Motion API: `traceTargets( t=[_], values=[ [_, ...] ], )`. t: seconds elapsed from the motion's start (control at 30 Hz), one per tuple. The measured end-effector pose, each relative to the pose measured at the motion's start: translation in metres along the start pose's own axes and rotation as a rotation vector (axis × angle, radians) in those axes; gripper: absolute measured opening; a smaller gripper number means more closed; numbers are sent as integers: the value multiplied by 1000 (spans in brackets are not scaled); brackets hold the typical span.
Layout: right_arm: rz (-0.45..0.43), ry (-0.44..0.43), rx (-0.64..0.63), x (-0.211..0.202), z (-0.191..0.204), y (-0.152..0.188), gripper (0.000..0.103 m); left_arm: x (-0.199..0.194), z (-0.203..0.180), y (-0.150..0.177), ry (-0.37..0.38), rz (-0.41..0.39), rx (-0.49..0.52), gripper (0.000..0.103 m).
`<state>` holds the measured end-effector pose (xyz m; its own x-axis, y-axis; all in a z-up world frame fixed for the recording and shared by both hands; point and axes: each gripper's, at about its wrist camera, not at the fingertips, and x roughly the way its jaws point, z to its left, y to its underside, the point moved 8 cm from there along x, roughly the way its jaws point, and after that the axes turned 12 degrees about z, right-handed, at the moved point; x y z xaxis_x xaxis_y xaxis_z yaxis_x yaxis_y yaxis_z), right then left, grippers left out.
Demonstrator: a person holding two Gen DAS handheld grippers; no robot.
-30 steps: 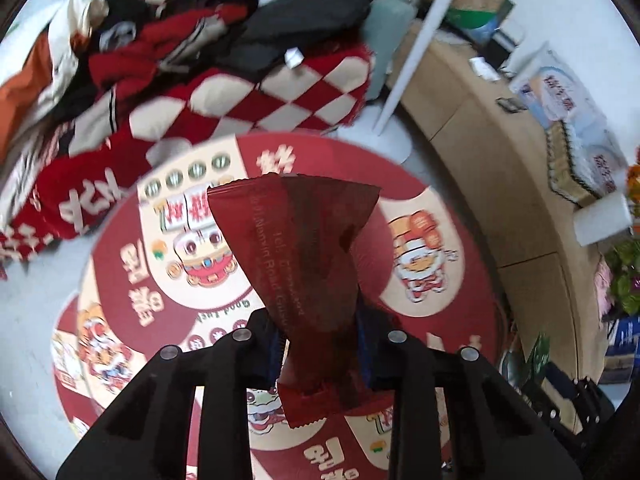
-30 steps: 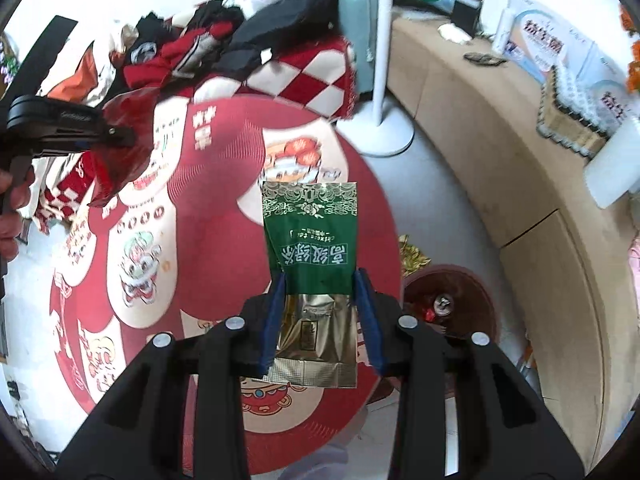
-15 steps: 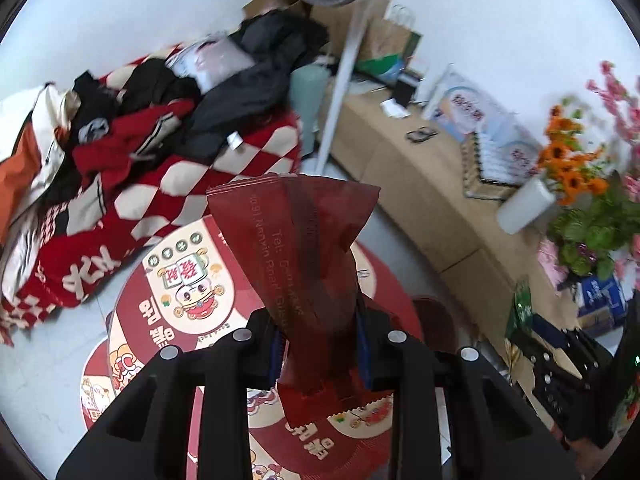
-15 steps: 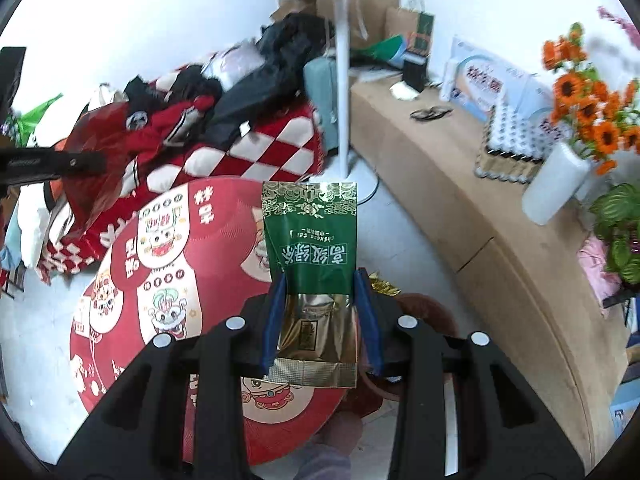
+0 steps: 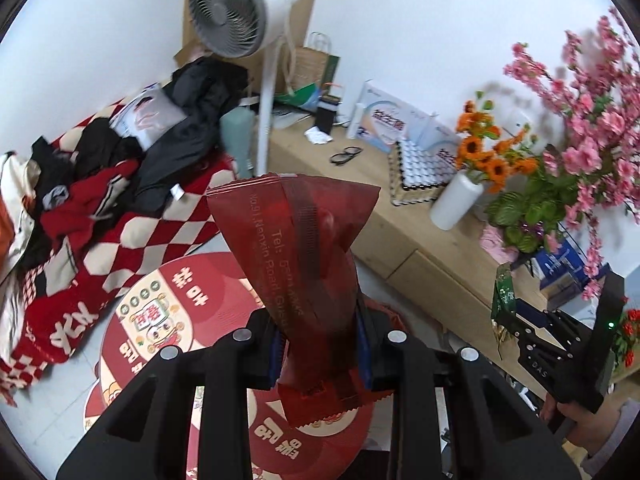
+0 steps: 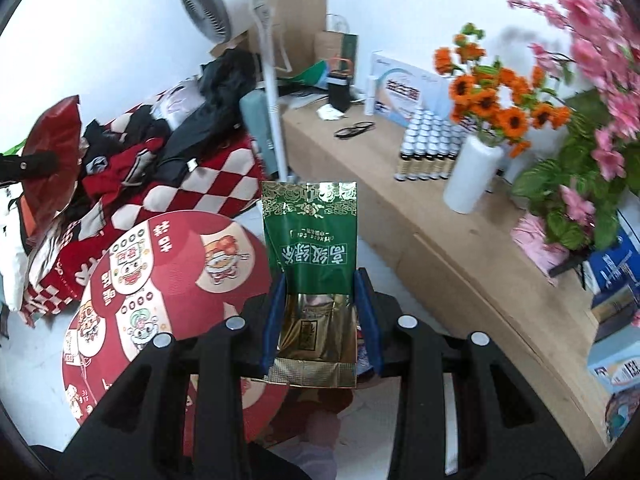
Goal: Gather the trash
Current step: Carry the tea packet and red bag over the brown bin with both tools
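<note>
Two pieces of trash are held up above the floor, one in each set of tongs. Largest below them is the round red mat (image 6: 168, 280) printed with cartoon figures and Chinese characters, lying on the pale floor beside a heap of clothes (image 5: 132, 160) on a red-and-cream checked blanket (image 5: 160, 232). Along the wall runs a long wooden desk (image 6: 420, 216) carrying a white vase of orange flowers (image 6: 472, 176), rows of small dark bottles (image 6: 424, 144) and a blue-and-white box (image 6: 400, 92) whose lettering is too small to read. A white standing fan (image 5: 236, 8) rises between clothes and desk.

The left tongs (image 5: 320, 344) are clamped on a dark red wrapper (image 5: 296, 248), twisted at the waist, with faint print reading "Tel:" and what looks like "No.91 Nanxin Road"; the rest is unclear. The right tongs (image 6: 320, 320) are closed on a green and gold pouch (image 6: 310, 256), upright between the blue pads, its white Chinese characters seen upside down and a gold foil lower part bearing a small label.
</note>
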<state>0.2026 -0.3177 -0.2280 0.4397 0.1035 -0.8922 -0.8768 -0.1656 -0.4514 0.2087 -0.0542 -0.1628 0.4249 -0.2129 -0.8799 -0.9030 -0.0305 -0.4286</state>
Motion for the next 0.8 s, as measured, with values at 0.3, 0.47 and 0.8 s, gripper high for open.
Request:
traceTargets(
  t=[0.3,0.47,0.8],
  values=[
    [12,27,52,5,-42,6,37,6,-39,-4,21,14,66,28],
    [26,26,58,15,-56,5,37,11,-51,-7,23,24,73,28],
    [48,18,34,41,-69,-6,37,16,-63,-18,2,27,67,28]
  ],
)
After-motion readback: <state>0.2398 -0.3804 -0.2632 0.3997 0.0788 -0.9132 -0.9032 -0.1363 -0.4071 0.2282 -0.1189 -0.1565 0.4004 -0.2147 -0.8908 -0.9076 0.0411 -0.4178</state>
